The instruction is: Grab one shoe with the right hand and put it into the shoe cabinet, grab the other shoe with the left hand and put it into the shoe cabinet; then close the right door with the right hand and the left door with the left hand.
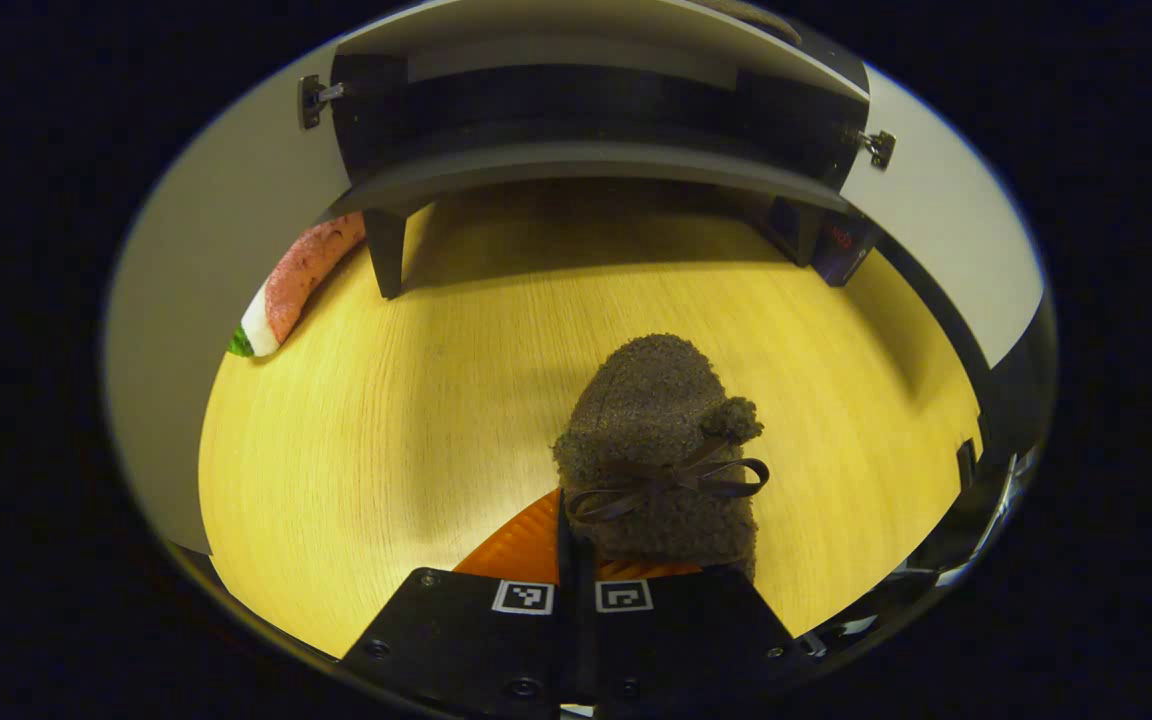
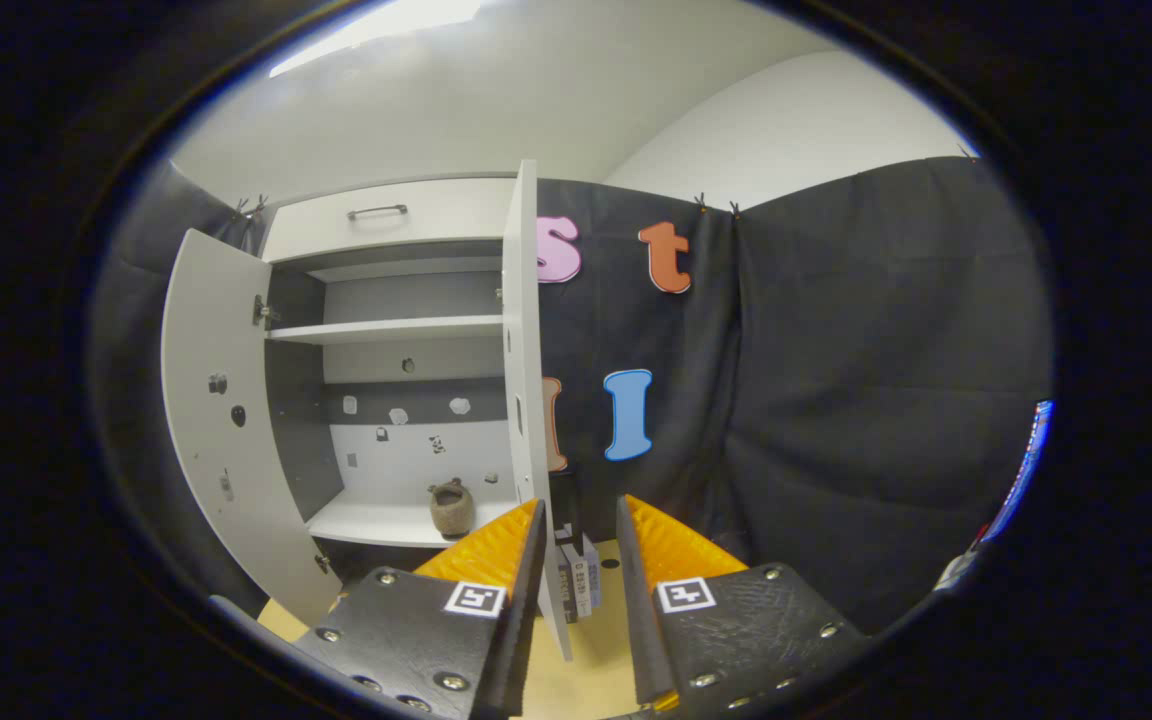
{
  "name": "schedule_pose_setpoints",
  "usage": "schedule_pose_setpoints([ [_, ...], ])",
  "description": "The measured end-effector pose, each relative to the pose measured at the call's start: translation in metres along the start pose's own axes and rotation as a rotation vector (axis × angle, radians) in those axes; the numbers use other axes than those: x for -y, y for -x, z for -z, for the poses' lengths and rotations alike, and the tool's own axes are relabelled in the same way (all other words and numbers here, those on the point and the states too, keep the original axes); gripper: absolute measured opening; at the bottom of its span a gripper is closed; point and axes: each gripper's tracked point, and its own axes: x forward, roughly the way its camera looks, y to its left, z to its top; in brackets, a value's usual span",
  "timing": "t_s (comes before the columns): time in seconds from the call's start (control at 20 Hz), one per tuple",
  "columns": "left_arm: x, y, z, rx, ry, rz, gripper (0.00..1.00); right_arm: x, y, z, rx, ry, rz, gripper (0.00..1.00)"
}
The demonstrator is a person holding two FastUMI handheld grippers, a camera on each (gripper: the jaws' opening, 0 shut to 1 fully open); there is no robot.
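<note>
One fuzzy brown shoe [image 2: 450, 508] already on the bottom shelf [image 2: 376, 522] of the shoe cabinet [image 2: 386, 330], standing upright near the shelf's right end. Second shoe [image 1: 661, 450], same fuzzy brown with a dark ribbon bow, in the left gripper [image 1: 576, 560], fingers pinched together on its heel end; shoe over the wooden floor [image 1: 386, 420], short of the cabinet base, toe pointing toward the cabinet. Both doors wide open: left door [image 2: 221, 420] swung out to the left, right door [image 2: 526, 400] edge-on in the right gripper view. Right gripper [image 2: 581, 540] empty, fingers apart, the lower edge of the right door between them; contact with the panel not clear. A pink, white and green item [image 1: 286, 285] on the floor beside the cabinet leg, partly hidden, not part of the job. Judged progress: first placement done, second shoe grasped but not yet in the cabinet, neither door closed. Remaining: shoe onto a shelf, release, then right door, then left door. Right gripper apparently placed ready for its door.
</note>
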Motion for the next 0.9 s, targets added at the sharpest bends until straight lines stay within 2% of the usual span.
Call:
schedule_pose_setpoints([
  [0.05, -0.001, 0.007, -0.009, 0.029, 0.014, -0.009, 0.01, 0.002, 0.0, 0.002, -0.002, -0.004, -0.001, 0.41],
  [0.35, -0.007, 0.06, -0.093, 0.224, 0.071, -0.011, 0.01, 0.012, -0.01, 0.005, -0.007, -0.028, -0.009, 0.41],
  [0.9, -0.011, 0.157, -0.255, 0.548, 0.062, -0.009, 0.01, 0.014, -0.023, 0.002, 0.04, -0.038, -0.062, 0.41],
])
